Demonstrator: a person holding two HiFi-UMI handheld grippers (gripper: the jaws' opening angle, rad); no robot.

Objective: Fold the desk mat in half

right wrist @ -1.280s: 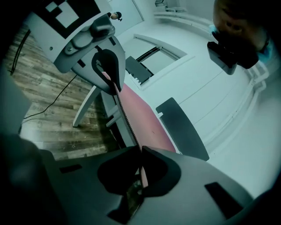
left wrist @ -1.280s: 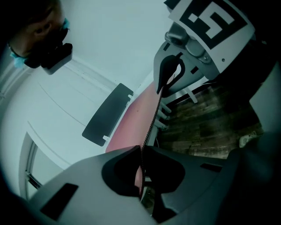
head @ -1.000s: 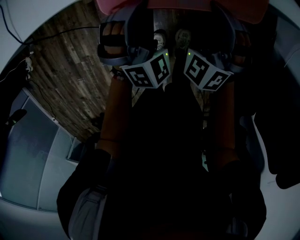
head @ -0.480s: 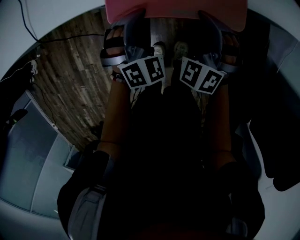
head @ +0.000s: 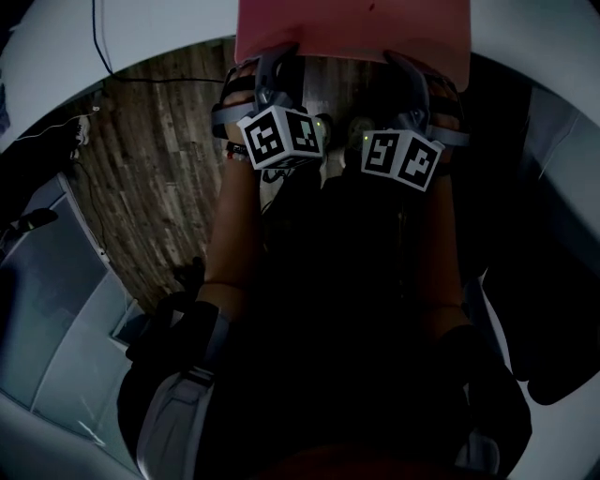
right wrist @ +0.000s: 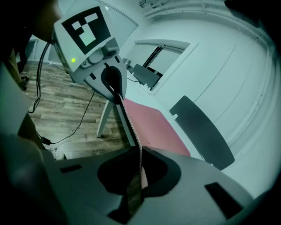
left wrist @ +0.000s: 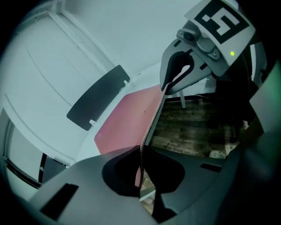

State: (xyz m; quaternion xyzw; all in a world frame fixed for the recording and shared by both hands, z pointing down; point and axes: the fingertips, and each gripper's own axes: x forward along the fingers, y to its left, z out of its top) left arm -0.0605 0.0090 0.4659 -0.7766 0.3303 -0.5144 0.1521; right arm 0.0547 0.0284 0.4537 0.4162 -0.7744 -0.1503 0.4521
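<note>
The pink desk mat (head: 352, 28) lies on a white table (head: 169, 23) at the top of the head view. My left gripper (head: 274, 62) and right gripper (head: 405, 67) both grip its near edge, side by side. In the left gripper view the mat's stitched edge (left wrist: 151, 123) runs edge-on from my left gripper (left wrist: 141, 153) up to the right gripper (left wrist: 174, 81). In the right gripper view the same edge (right wrist: 131, 125) leads from my right gripper (right wrist: 139, 153) to the left gripper (right wrist: 113, 85). Both are shut on the mat.
A dark rectangular pad (left wrist: 99, 97) lies on the white table beyond the mat, also the dark pad (right wrist: 201, 132) in the right gripper view. A white table leg (right wrist: 104, 117) and a cable (right wrist: 83, 118) stand over the wooden floor (head: 159, 178). The person's legs fill the head view's middle.
More of the pink mat and the white table has come into the top of the head view. Both grippers keep their hold on the mat's near edge.
</note>
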